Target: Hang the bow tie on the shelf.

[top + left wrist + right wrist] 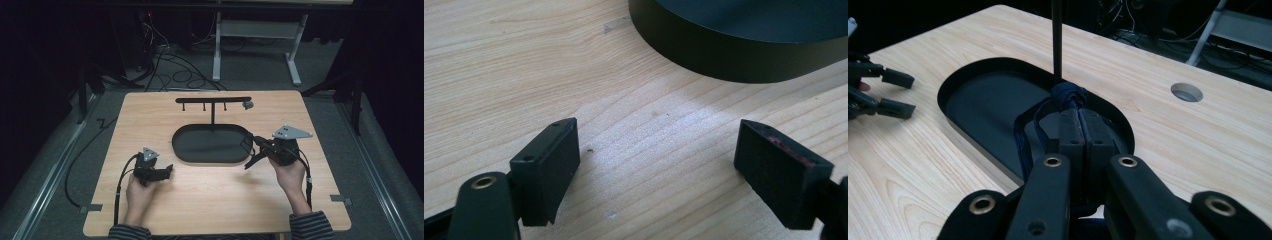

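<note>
My right gripper [1082, 117] is shut on a dark blue cord [1022, 145]. The cord's knot [1068, 95] sticks out just past the jaw tips, and a loop hangs down on the left. In the high view this gripper [252, 138] hovers over the right end of a black oval tray [210, 159]. A thin post [1056, 40] rises from the tray's far side to a T-shaped bar with small hooks [213, 100]. My left gripper [659, 145] stands open low over the wood, nothing between its fingers [549, 165], with the tray wall [734, 55] just ahead.
The wooden table [220, 195] has bare room in front of the tray and at both sides. A round hole [1186, 92] lies in the tabletop beyond the tray's right end. Cables and a white desk frame [255, 30] are on the floor behind.
</note>
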`<action>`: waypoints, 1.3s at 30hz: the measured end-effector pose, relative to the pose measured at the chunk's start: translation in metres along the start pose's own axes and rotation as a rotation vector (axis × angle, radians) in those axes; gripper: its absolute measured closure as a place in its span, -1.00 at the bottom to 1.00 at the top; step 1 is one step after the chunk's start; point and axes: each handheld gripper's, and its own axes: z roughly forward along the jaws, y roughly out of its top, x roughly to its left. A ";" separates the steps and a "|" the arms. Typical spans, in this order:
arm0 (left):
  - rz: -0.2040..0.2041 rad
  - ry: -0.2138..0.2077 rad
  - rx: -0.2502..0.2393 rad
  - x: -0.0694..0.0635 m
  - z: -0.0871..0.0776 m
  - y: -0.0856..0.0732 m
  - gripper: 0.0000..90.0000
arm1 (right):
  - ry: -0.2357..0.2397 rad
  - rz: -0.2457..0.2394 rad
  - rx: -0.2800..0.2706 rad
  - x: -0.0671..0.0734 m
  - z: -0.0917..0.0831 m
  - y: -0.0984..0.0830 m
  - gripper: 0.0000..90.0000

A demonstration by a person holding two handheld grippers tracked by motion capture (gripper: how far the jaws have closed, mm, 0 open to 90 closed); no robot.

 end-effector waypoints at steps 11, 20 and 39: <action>0.000 0.000 0.000 0.000 0.000 0.000 -0.58 | -0.002 -0.004 -0.011 -0.003 0.000 0.006 1.00; 0.000 -0.001 0.001 0.000 0.000 0.000 -0.58 | -0.004 -0.009 -0.024 -0.006 0.001 0.016 1.00; 0.000 0.000 0.000 0.000 0.000 0.000 -0.58 | -0.015 -0.013 -0.047 -0.013 0.008 0.037 1.00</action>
